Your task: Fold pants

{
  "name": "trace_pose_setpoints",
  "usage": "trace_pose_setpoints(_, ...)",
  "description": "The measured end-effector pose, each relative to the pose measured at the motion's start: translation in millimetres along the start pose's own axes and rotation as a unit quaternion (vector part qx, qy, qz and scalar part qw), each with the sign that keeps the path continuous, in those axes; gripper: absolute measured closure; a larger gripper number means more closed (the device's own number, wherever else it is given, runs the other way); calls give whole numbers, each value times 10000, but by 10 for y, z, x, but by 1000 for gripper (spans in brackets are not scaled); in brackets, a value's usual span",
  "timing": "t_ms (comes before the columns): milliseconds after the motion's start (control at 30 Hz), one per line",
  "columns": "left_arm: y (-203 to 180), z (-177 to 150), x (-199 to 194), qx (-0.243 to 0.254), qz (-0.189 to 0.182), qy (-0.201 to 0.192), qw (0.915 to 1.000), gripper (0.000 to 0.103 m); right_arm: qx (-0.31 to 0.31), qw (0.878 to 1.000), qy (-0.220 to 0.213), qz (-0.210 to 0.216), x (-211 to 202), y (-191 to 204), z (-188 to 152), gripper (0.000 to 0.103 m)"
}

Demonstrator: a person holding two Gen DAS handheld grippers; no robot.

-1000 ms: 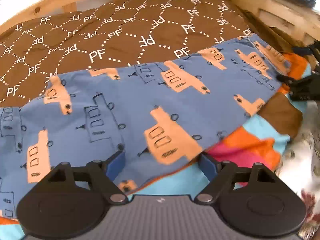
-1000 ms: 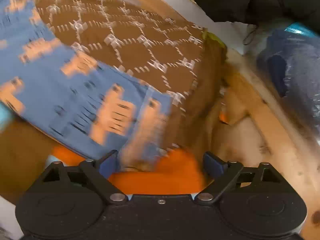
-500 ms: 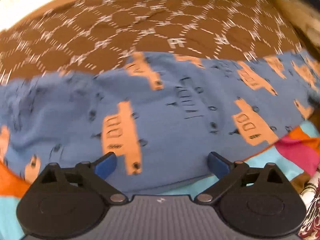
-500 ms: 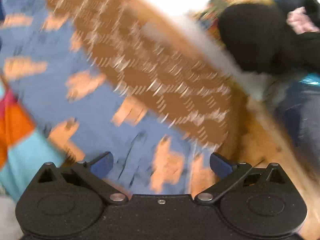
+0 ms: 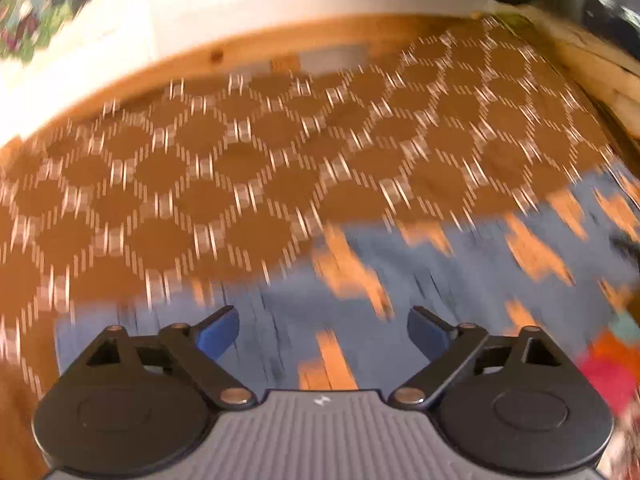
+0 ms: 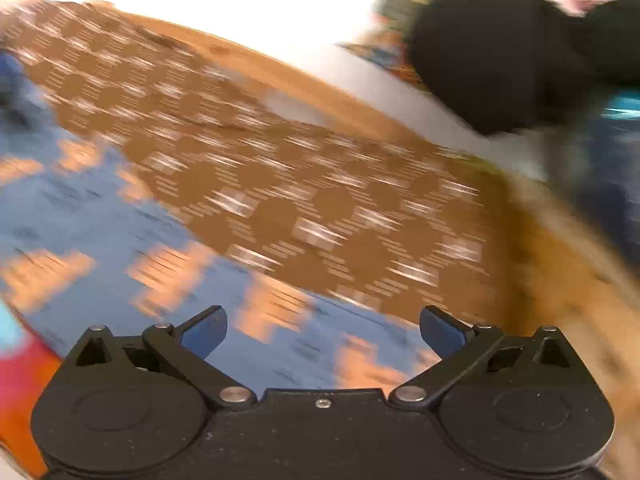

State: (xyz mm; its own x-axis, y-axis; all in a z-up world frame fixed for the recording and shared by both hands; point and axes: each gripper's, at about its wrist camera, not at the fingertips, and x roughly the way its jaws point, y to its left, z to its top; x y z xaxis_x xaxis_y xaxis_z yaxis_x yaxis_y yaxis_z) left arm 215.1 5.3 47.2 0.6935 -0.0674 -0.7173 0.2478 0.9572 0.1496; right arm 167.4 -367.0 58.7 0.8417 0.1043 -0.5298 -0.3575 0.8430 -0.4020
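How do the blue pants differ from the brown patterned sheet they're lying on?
The blue pants carry orange blocky prints; the brown sheet has a white honeycomb pattern. The pants cover only the near strip; the sheet runs back to the wooden bed frame. Both lie spread flat, and both are motion-blurred.

Left wrist view: low and close over the bed, facing its wooden frame [image 5: 256, 46] and white wall, pants [image 5: 460, 280] just past the fingers [image 5: 218, 334]. Right wrist view: same low height, angled toward the bed's corner. Shared: brown patterned cover [image 5: 240, 168] [image 6: 320, 200], pants [image 6: 100, 220]. Both blurred.
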Motion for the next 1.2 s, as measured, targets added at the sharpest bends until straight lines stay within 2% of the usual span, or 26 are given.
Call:
trace_pose_setpoints(100,69,325,380,418,245,-84,9988,17,6,9992,-192,357,50,186,85,1)
trace_pose_setpoints(167,137,415,647,571,-87,122,9983,20,68,9981,-289,532,69,245,59,1)
trace_pose_setpoints(233,215,443,855,483,-369,384,9974,21,142,9967,-285,747,100,258,-12,2)
trace_pose_setpoints(333,304,408,1075,103,-713,741,9946,35,358,9951,-102,920,251,186,-58,9)
trace_pose_setpoints(433,301,378,1174,19,-951,791,9923,47,1013,9895,30,1030,356,-29,-102,11)
trace_pose_setpoints(500,200,384,1183,305,-985,736,9919,95,1345,9851,36,1068,368,-141,-138,11)
trace_pose_setpoints(667,-150,387,1073,1078,-243,321,9934,96,1524,9833,155,985,385,-215,-212,11)
trace_pose_setpoints(800,-190,308,1225,1079,-90,398,9933,96,1381,9853,368,934,441,-150,-289,9)
trace_pose_setpoints(867,-214,301,1212,1037,-20,350,9940,95,1330,9864,344,897,435,-136,-309,8)
trace_pose_setpoints(933,-240,296,1135,898,146,298,9954,85,1277,9883,271,794,388,-149,-285,8)
trace_pose_setpoints(1000,-322,266,954,740,530,155,9957,37,1177,9909,110,648,335,-170,-251,7)
trace_pose_setpoints(1067,-465,177,725,666,592,-151,9959,27,1190,9906,8,680,322,-232,-207,7)
trace_pose_setpoints(1167,-759,16,506,771,287,-136,9965,26,1306,9843,196,1172,446,-365,-214,9)
trace_pose_setpoints(1200,-863,-49,462,845,139,-99,9963,24,1409,9819,336,1220,505,-424,-244,14)
